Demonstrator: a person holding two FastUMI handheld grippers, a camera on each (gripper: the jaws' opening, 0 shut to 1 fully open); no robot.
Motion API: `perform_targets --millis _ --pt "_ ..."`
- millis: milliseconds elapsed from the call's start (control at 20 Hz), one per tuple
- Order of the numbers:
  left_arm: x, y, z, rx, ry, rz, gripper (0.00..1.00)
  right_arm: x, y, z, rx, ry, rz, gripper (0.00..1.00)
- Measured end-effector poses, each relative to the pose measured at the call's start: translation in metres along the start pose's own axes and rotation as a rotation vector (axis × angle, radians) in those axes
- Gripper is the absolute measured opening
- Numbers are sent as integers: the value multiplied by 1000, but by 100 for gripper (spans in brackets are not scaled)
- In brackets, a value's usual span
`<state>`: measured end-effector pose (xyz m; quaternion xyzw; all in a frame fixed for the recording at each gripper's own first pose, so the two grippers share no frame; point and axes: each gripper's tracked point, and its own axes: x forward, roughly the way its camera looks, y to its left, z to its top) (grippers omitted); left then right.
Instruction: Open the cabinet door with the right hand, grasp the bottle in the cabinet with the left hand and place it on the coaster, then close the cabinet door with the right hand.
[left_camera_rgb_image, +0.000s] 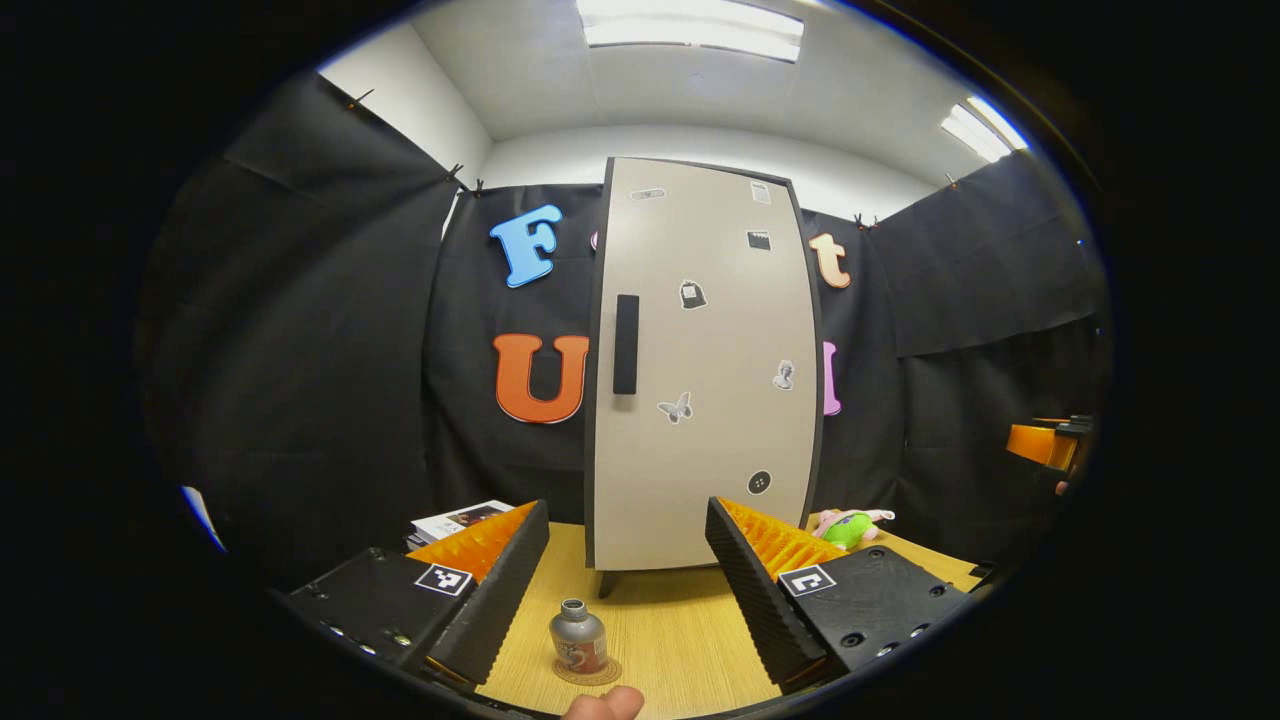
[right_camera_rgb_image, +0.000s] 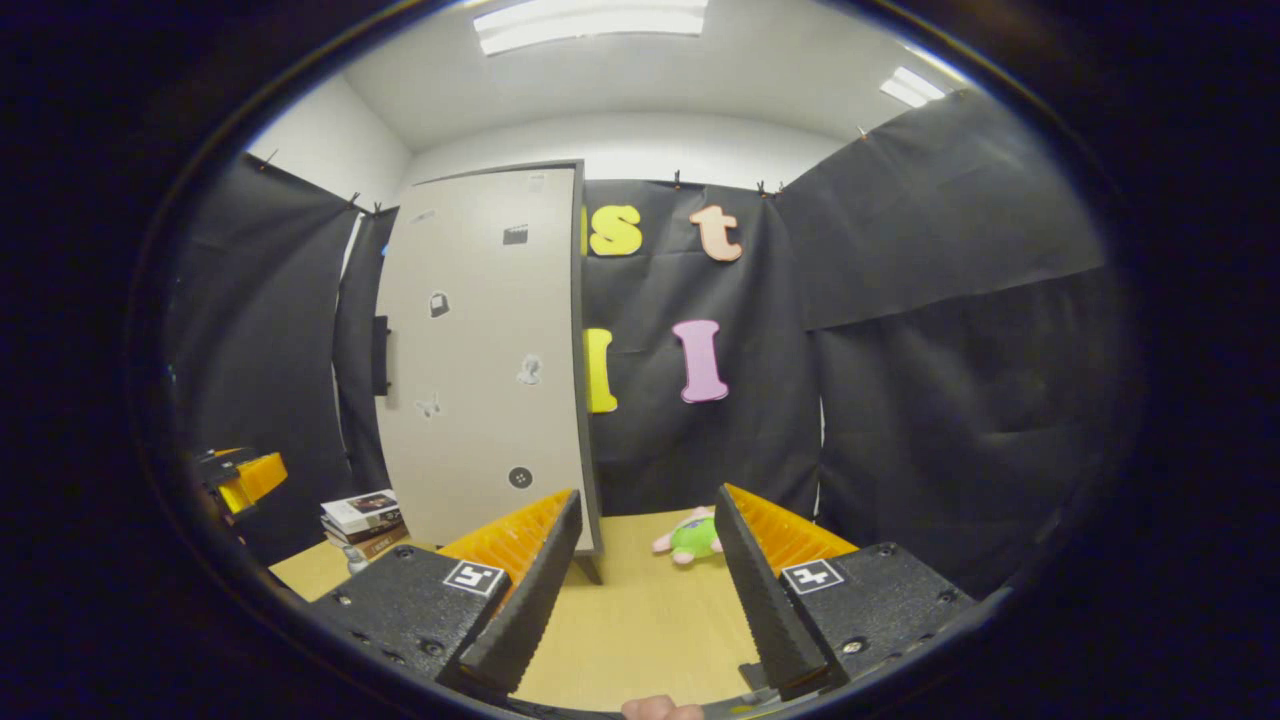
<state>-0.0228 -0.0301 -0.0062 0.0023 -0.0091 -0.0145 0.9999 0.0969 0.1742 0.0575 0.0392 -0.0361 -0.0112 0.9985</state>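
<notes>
One bottle (left_camera_rgb_image: 578, 636) is seen on one coaster (left_camera_rgb_image: 590, 673); one cabinet door (left_camera_rgb_image: 705, 370) is closed; the left claw (left_camera_rgb_image: 628, 580) and right claw (right_camera_rgb_image: 645, 575) are spread wide, nothing held.

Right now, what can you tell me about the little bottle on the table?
The bottle is small, squat and silvery grey, with a short open-looking neck and a reddish label round its body. It stands upright on a round tan coaster on the wooden table, in front of the closed cabinet. Nothing grips it.
</notes>
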Motion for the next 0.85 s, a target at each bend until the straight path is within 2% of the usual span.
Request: perform_targets --millis 850 --pt "3 5 0 -2 0 4 95 3 3 5 -4 9 -4 87"
